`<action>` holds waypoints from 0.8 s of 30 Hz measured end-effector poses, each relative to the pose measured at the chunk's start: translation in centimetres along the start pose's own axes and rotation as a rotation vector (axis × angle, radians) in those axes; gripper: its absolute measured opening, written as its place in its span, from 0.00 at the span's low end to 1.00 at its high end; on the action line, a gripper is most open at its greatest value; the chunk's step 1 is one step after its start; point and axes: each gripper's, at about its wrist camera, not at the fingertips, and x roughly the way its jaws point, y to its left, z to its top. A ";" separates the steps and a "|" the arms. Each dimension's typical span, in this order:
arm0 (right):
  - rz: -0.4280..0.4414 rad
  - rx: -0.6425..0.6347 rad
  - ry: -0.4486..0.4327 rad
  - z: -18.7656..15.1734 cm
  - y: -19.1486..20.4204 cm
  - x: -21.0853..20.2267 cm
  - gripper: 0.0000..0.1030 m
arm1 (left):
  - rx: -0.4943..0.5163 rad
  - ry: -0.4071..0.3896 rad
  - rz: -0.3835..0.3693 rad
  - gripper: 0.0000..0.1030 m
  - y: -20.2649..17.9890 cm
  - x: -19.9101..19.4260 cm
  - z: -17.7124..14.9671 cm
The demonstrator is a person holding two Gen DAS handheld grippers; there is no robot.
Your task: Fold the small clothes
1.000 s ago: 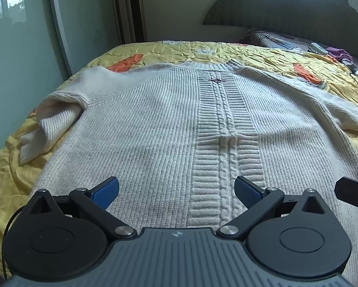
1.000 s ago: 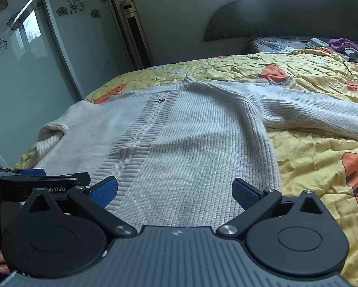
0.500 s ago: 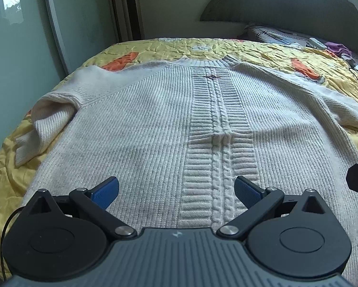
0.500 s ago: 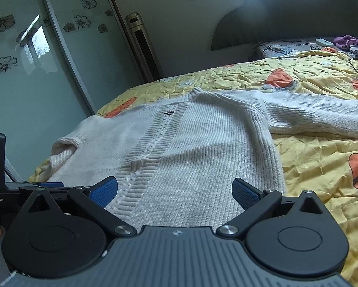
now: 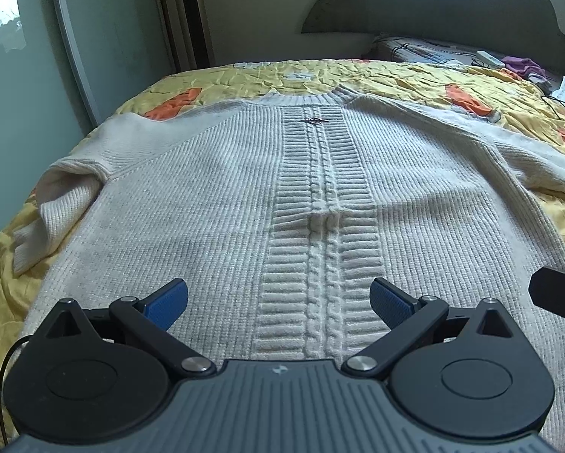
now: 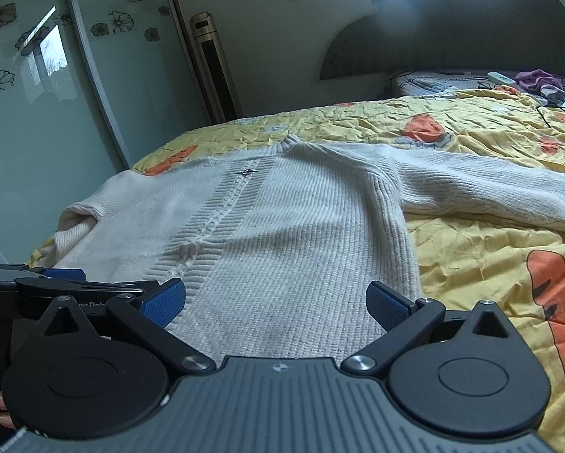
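A cream knit sweater (image 5: pixel 214 204) lay spread flat, front up, on a yellow bedspread (image 5: pixel 414 79) with orange cartoon prints; its hem was nearest both cameras, neckline toward the far side of the bed; a cable-knit panel (image 5: pixel 320 234) ran down the middle with a small dark emblem (image 5: pixel 312 121) just below the collar, too small to read; one sleeve (image 5: pixel 56 204) was bunched at the bed's edge, the other sleeve (image 6: pixel 490 192) stretched out flat across the bedspread; the left gripper (image 5: pixel 278 300) hung just above the hem over the cable panel, blue-padded fingers (image 5: pixel 167 302) wide apart, nothing between them; the right gripper (image 6: pixel 275 300) sat over the hem on the other side of the panel, fingers (image 6: pixel 386 304) also spread wide and holding nothing; in the right wrist view the left gripper's body showed at the left edge with partial white lettering, only "on" and an "S" legible, rest hidden; a dark scalloped headboard (image 6: pixel 471 26), a tall gold tower unit (image 6: pixel 211 64) by the wall and glass sliding doors (image 6: pixel 37 87) with flower decals stood behind; a purple cloth (image 6: pixel 539 79) and a white remote (image 6: pixel 501 77) lay far off near the headboard.
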 end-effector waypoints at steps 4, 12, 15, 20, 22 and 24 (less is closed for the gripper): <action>0.018 0.034 -0.012 -0.1 -0.8 -0.2 1.00 | 0.008 0.004 -0.002 1.00 -0.5 0.2 0.0; 0.034 0.079 -0.018 -0.1 -1.9 -0.1 1.00 | 0.030 -0.001 -0.012 1.00 -1.7 0.6 0.3; 0.038 0.107 -0.015 0.0 -2.5 0.0 1.00 | 0.034 0.000 -0.018 1.00 -2.0 0.9 0.5; 0.042 0.129 -0.020 0.1 -3.2 0.2 1.00 | 0.035 0.007 -0.027 1.00 -2.5 1.7 0.9; 0.038 0.130 -0.024 0.1 -3.4 0.3 1.00 | 0.035 0.010 -0.029 1.00 -2.8 1.9 1.0; 0.035 0.139 -0.026 0.3 -3.7 0.4 1.00 | 0.035 0.011 -0.028 1.00 -3.0 2.2 1.2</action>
